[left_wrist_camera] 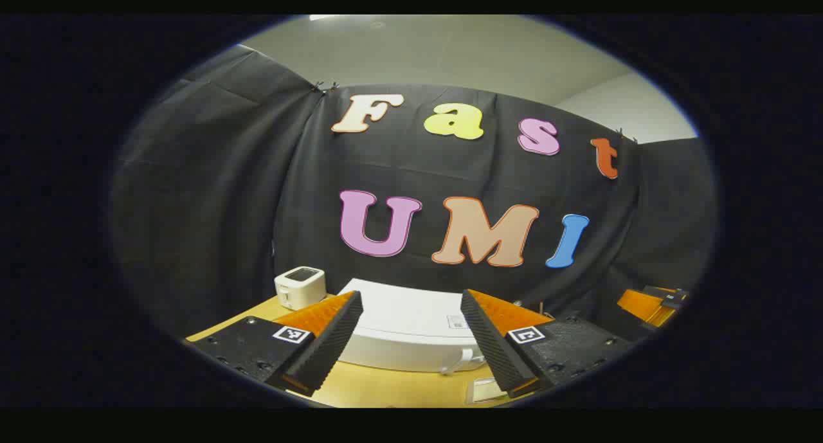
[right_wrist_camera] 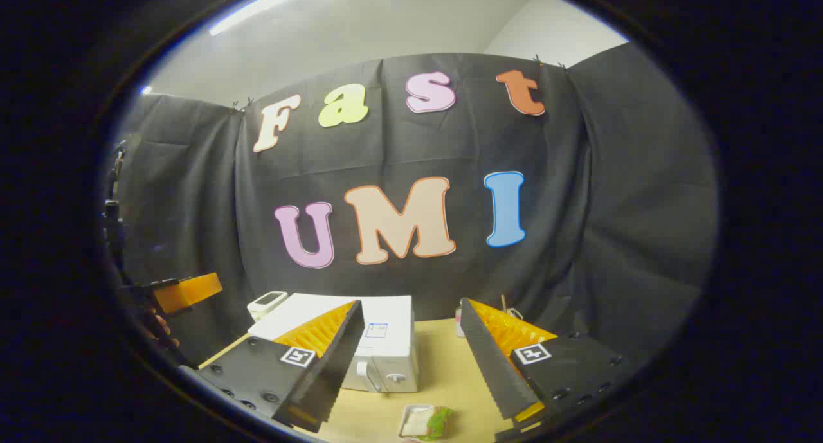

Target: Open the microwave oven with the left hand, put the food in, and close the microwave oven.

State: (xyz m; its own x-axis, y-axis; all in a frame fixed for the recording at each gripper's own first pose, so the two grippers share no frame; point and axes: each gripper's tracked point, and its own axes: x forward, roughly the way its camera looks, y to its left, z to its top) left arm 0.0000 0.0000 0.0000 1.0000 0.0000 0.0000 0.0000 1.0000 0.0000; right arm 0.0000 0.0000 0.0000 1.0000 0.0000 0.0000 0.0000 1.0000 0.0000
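A white microwave oven (left_wrist_camera: pixel 411 327) stands on the wooden table, door shut, its handle (left_wrist_camera: pixel 460 361) at the front right. In the left gripper view my left gripper (left_wrist_camera: pixel 411 340) hangs open above and in front of it, holding nothing. The right gripper view shows the microwave (right_wrist_camera: pixel 386 340) from its right side, with a small tray of food (right_wrist_camera: pixel 424 422), a sandwich with green leaves, on the table before it. My right gripper (right_wrist_camera: pixel 411 359) is open and holds nothing. The left gripper's fingertip (right_wrist_camera: pixel 186 292) shows at the far left of that view.
A small white appliance (left_wrist_camera: pixel 300 285) stands left of the microwave near the back wall. The wooden table (left_wrist_camera: pixel 386 388) reaches forward under the grippers. A small bottle (right_wrist_camera: pixel 459 321) and a thin stick stand at the back right. The other gripper (left_wrist_camera: pixel 649 301) shows at far right.
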